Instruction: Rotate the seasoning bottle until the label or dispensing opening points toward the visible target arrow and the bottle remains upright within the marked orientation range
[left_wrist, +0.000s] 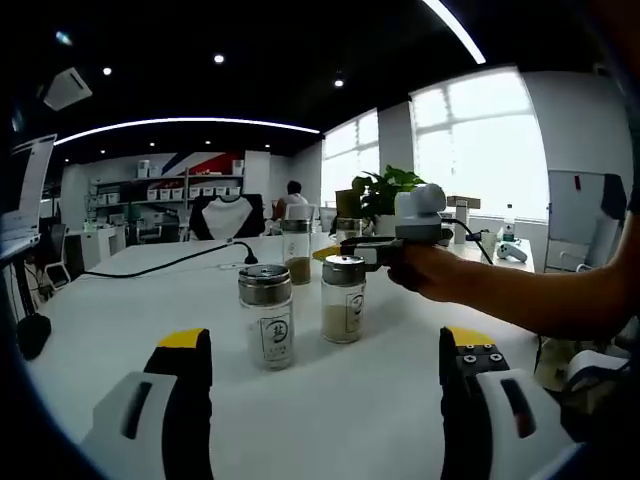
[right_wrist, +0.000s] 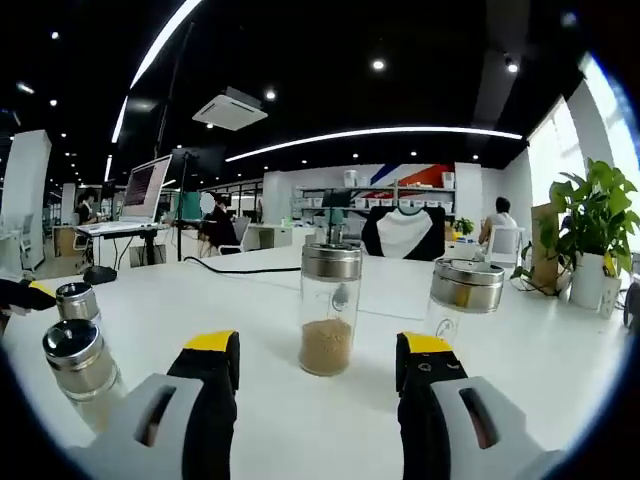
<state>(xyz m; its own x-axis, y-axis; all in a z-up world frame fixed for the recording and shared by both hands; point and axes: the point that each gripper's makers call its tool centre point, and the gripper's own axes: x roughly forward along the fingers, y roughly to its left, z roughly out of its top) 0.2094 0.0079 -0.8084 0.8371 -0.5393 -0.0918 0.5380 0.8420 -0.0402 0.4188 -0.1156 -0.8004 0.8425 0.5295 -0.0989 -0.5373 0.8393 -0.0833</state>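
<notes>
Four seasoning bottles (right_wrist: 330, 308) on white table (right_wrist: 300, 420).

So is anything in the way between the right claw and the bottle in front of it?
No. The right claw is open, and only bare white table lies between it and the bottle.

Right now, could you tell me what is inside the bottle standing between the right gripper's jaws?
The seasoning bottle holds tan powder in its bottom third; above it the glass looks empty. Its metal cap hides the opening.
</notes>
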